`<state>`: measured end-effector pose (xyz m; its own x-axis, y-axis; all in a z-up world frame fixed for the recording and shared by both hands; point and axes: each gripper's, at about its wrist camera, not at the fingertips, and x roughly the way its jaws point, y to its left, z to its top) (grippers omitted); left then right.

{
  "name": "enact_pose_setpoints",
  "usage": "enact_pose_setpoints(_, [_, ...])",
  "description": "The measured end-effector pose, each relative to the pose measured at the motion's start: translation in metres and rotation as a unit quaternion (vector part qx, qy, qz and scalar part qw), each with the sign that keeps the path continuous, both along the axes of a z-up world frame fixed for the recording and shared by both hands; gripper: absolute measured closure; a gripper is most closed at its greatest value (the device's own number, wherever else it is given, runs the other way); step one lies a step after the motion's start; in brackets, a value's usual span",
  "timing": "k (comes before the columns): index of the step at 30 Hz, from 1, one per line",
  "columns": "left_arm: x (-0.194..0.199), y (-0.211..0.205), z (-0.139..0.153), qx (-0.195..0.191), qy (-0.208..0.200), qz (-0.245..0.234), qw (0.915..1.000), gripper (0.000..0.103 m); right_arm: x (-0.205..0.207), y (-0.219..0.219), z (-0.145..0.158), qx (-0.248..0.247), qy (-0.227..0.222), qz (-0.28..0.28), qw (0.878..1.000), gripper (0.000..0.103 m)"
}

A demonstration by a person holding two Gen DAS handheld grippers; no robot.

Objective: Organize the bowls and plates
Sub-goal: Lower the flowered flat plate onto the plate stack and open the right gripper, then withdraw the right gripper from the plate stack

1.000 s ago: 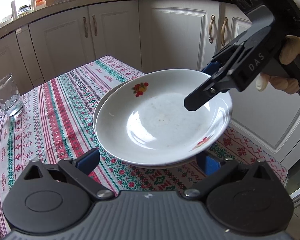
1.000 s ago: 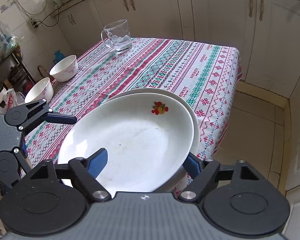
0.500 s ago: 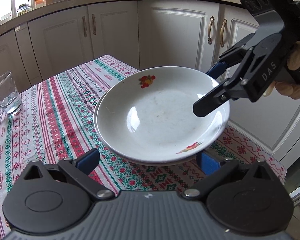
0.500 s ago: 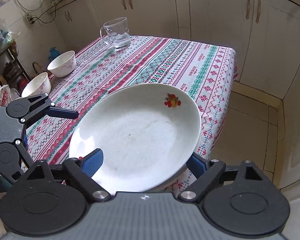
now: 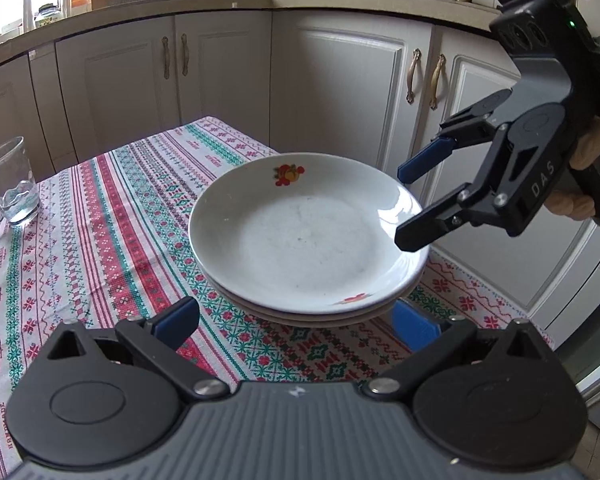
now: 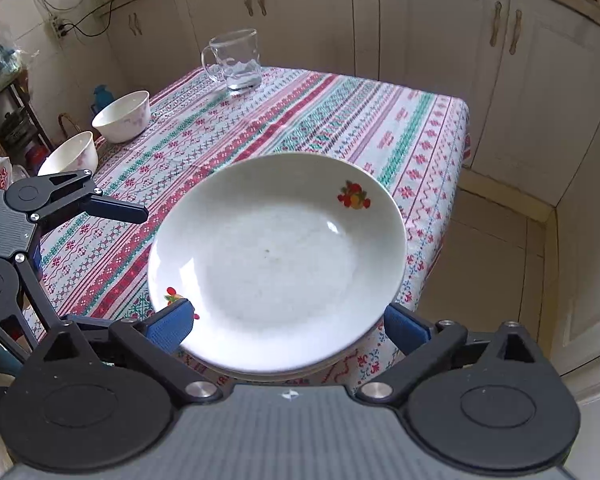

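Over the desk's near corner, your right tool (image 5: 404, 204) is opening its jaws wide, clear of the top plate (image 5: 308, 232), nothing pinched between them. Your left tool (image 5: 296, 320) also gapes, empty, beside the stacked plates (image 6: 276, 264) resting on the striped tablecloth (image 6: 340, 120). Farther off sit two bowls (image 6: 122, 116) and a glass mug (image 6: 234, 62).

A glass mug (image 6: 233, 60) stands on the patterned tablecloth (image 6: 340, 120), near cream cabinets (image 5: 228, 76).

stacked plates (image 6: 276, 264) fill near corner, bare tablecloth (image 6: 300, 120) beyond, glass mug (image 6: 236, 62) far edge
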<state>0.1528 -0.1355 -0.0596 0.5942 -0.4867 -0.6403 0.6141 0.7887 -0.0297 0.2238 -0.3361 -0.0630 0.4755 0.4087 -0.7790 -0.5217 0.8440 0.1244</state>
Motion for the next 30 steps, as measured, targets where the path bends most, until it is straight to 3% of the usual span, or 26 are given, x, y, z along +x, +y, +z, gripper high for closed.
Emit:
enact_pose_setpoints(8, [-0.009,0.009,0.022,-0.011,-0.029,-0.012,0.9995,0.001,-0.028,0.021,0.017,-0.005,-0.055,0.017,0.998,0.000])
enact_pose_setpoints(12, [-0.009,0.018,0.021,-0.011,-0.006,-0.024,0.9996,0.001,-0.044,0.032,0.025,-0.007,-0.088,0.025,0.996,0.000])
enact_pose_setpoints(20, [-0.016,0.048,0.026,-0.023,-0.003,0.026,0.9994,0.001,-0.069,0.045,0.036,0.006,-0.132,0.025,0.991,0.000])
enact_pose_setpoints(30, [-0.041,0.087,0.050,-0.040,-0.014,0.037,0.9984,0.001,-0.085,0.070,0.041,0.024,-0.161,0.036,0.986,0.000])
